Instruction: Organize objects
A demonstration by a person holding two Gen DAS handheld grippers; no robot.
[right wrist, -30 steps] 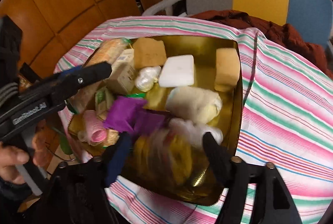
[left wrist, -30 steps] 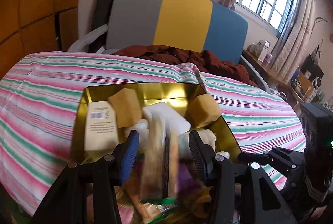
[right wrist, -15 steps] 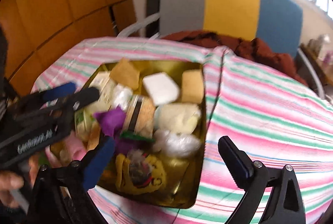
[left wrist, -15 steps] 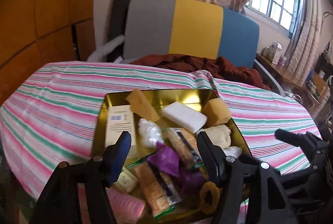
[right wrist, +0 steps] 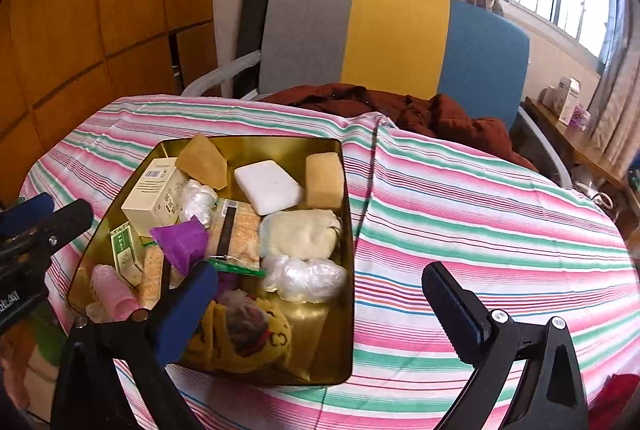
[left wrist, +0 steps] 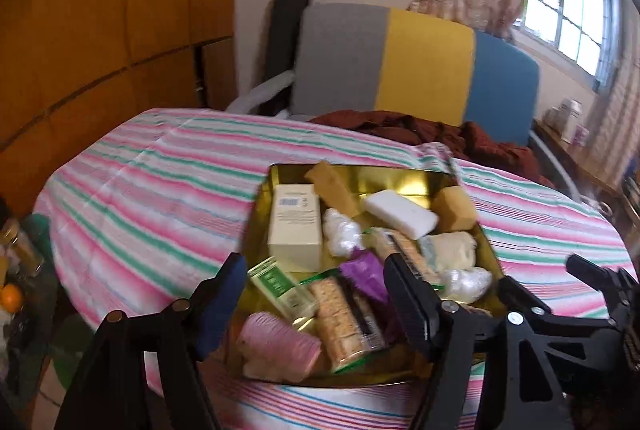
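Observation:
A gold tin tray (right wrist: pixel 347 214) (left wrist: pixel 412 175) sits on the striped tablecloth, full of small items: a cream box (right wrist: pixel 154 196) (left wrist: pixel 295 226), two tan sponges, a white soap bar (right wrist: pixel 267 186) (left wrist: pixel 400 213), cracker packs (left wrist: pixel 346 322) (right wrist: pixel 234 230), a purple wrapper (right wrist: pixel 182 240), a pink hair roller (left wrist: pixel 276 348) (right wrist: pixel 112 294) and a yellow cloth (right wrist: pixel 248 334). My left gripper (left wrist: pixel 316 302) is open and empty above the tray's near end. My right gripper (right wrist: pixel 320 304) is open and empty above the tray's near right corner.
The round table's striped cloth (right wrist: pixel 480 214) spreads wide to the right of the tray. A grey, yellow and blue chair (right wrist: pixel 392 34) with a brown garment (right wrist: pixel 400 106) stands behind the table. Wooden panels line the left wall. The left gripper's fingers (right wrist: pixel 48 222) reach in at the left edge.
Both grippers opened, let go of a cracker pack and the yellow cloth into the tray, and pulled back and up from it.

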